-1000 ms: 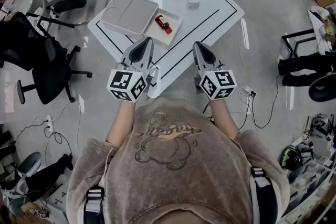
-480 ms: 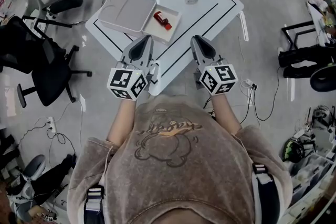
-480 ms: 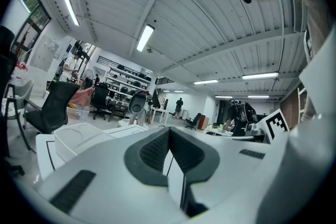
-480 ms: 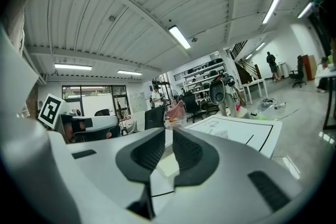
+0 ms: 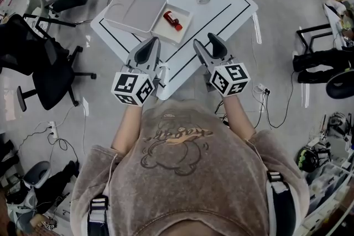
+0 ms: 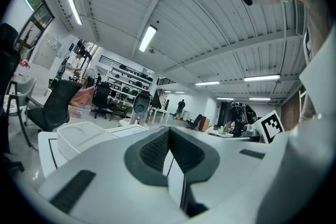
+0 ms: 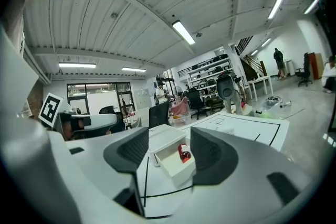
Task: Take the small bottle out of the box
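A: Two grippers hover at the near edge of the table, neither on anything. How do the fingers stand?

B: The left gripper has its jaws pressed together with nothing between them. The right gripper has just been opening its jaws. They stand moderately apart and empty, with the box framed in the gap but well ahead of them.

A: And the small bottle?

B: It lies on its side in the open tray of the box, beyond both grippers on the left part of the table. The lid lies flat beside the tray. The body is red.

A: How would it handle?

B: My guess is light and stiff, with a smooth round wall, so it may roll or slip out of a loose pinch. I'd take it across the middle of the body, pads on its two long sides, coming from above so the tray walls stay clear.

A: Anything else to mind?

B: The box looks light too and could slide if nudged. The closed left gripper is nearest for steadying it.
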